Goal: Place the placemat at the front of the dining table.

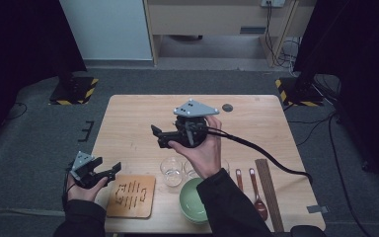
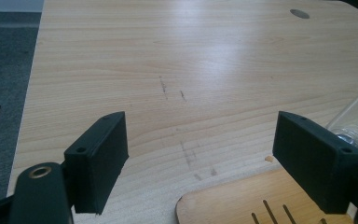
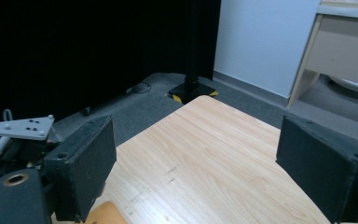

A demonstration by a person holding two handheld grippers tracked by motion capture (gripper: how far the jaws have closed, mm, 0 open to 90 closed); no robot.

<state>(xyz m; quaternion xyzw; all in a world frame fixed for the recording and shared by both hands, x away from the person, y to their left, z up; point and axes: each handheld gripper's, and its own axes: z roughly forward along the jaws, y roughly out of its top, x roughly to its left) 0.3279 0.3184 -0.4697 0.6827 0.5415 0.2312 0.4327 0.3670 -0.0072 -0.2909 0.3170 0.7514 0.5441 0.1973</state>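
Both the left tongs (image 1: 109,172) and right tongs (image 1: 159,137) hang released and empty, so I judge the approach is underway, calling for descent onto the glass (image 1: 171,171) near the table's (image 1: 128,123) front edge.

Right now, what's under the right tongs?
Under the right tongs, held open above mid-table, is bare wooden table. Nearer the person, two clear glasses and a green bowl sit below the hand, whose forearm covers part of the second glass and bowl.
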